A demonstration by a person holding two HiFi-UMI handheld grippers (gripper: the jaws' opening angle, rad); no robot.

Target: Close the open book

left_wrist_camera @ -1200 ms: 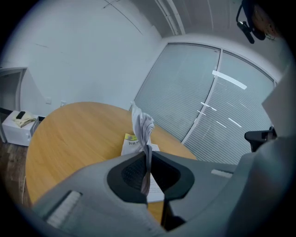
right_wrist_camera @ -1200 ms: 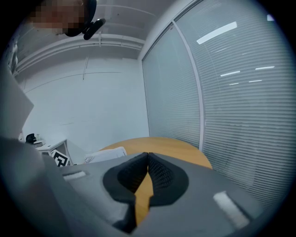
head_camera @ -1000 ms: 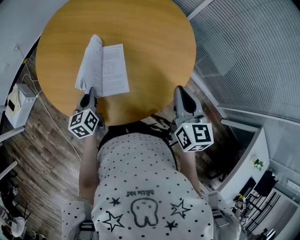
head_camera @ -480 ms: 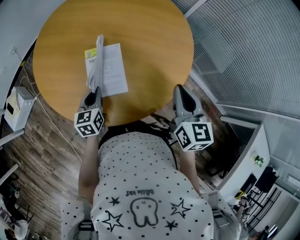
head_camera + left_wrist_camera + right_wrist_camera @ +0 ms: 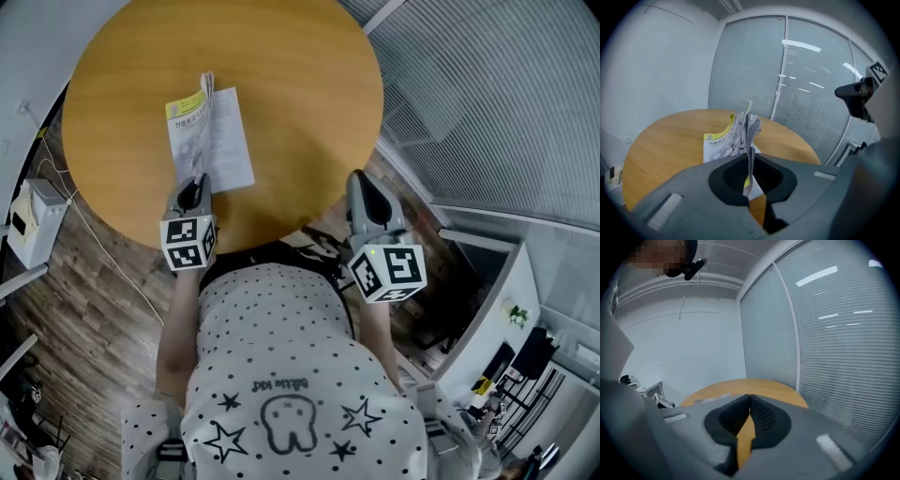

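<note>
I am wearing a white short-sleeved shirt, filling the head view from five to seven o'clock. It is sprinkled with small dark dots and is showing outlined stars, a cartoon tooth and a line of small lettering. My left gripper, at nine o'clock, is showing a dark grey body and carrying a white cube of black square markers. My right gripper, at three o'clock, is wearing the same grey and its own marker cube. Ribbed black pads are lining the moulded grey jaws.
</note>
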